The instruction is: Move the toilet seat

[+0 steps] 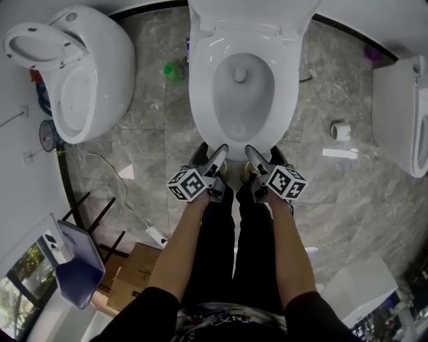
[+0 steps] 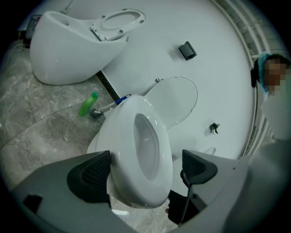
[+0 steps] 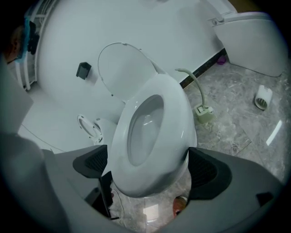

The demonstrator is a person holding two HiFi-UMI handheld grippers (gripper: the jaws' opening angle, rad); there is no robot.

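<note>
Left gripper (image 1: 212,152) and right gripper (image 1: 262,153): jaws spread on both, pinching nothing, tips just at the bowl (image 2: 113,136) front. Toilet seat (image 1: 200,87) apparently flat on the bowl; lid (image 1: 251,15) upright.

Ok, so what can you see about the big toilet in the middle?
The middle toilet is white and shiny, like glazed ceramic, standing on the grey marbled floor against a white wall. Its oval bowl is open and looks empty. The lid is tipped up toward the wall. The left gripper and right gripper point at its front rim, jaws apart, holding nothing.
</note>
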